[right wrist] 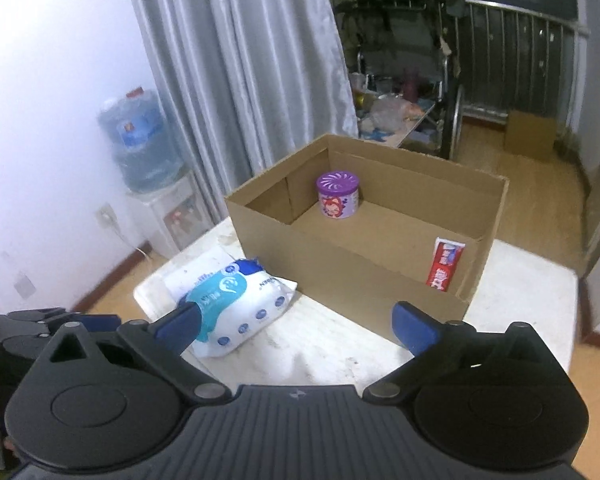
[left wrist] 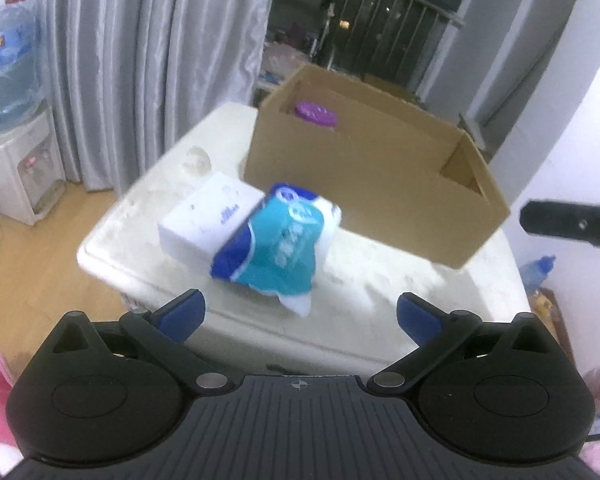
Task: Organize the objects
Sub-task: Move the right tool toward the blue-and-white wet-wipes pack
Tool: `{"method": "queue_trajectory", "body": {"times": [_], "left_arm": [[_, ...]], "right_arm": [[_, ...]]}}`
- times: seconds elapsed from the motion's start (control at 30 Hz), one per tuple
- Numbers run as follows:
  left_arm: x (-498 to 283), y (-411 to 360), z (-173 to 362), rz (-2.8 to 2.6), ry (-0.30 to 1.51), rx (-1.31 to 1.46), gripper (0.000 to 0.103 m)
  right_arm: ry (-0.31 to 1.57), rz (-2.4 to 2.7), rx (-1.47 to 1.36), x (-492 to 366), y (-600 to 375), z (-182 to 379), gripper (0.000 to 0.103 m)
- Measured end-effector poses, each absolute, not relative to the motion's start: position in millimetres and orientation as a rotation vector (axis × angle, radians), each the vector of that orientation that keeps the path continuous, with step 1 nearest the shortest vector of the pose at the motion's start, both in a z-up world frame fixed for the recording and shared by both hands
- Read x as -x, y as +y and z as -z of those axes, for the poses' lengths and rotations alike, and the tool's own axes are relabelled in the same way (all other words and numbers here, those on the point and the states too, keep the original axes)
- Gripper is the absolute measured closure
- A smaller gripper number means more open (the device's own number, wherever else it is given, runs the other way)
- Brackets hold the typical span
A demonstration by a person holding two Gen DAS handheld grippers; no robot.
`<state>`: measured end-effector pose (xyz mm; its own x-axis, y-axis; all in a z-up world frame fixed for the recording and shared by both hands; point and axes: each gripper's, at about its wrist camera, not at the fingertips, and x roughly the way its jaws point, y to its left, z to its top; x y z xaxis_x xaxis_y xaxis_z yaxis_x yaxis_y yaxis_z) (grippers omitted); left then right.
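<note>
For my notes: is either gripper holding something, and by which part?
Nothing is held. The left gripper and right gripper are open, fingers empty.

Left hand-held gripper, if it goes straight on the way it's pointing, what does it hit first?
Most likely the blue wet-wipes pack, lying on the white table ahead of the open left hand-held gripper; depth is uncertain.
</note>
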<state>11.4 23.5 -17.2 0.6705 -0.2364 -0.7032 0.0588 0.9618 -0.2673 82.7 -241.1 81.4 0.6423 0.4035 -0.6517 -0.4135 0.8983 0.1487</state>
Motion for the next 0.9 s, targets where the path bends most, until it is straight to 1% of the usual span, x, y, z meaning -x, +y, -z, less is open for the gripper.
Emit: {"method": "queue_trajectory", "body": {"times": [0.1, 0.27, 0.47, 0.57, 0.73, 0.9], "left_arm": [[-10, 19, 16, 0.173, 0.833, 0.209, 0.0], [-1, 20, 12, 0.148, 0.776, 0.183, 0.0], [2, 29, 13, 0.159, 0.749, 0.225, 0.0], [2, 31, 15, 0.171, 0.742, 0.236, 0.0], [4, 28, 17, 0.193, 0.719, 0.204, 0.0], [0, 28, 19, 0.212, 0.698, 0.211, 0.0]], "right_arm": [[0.729, -0.436, 0.047, -78, -235, -86, 0.0], [0.687, -0.376, 0.094, -75, -231, -96, 0.0], [0.61, -0.294, 0.186, -79, -223, -100, 0.0], [0.603, -0.282, 0.202, -82, -219, -98, 0.0], [0.604, -0.363, 0.184, -86, -217, -92, 0.0], [0.624, -0.456, 0.069, -96, -222, -88, 0.0]]}}
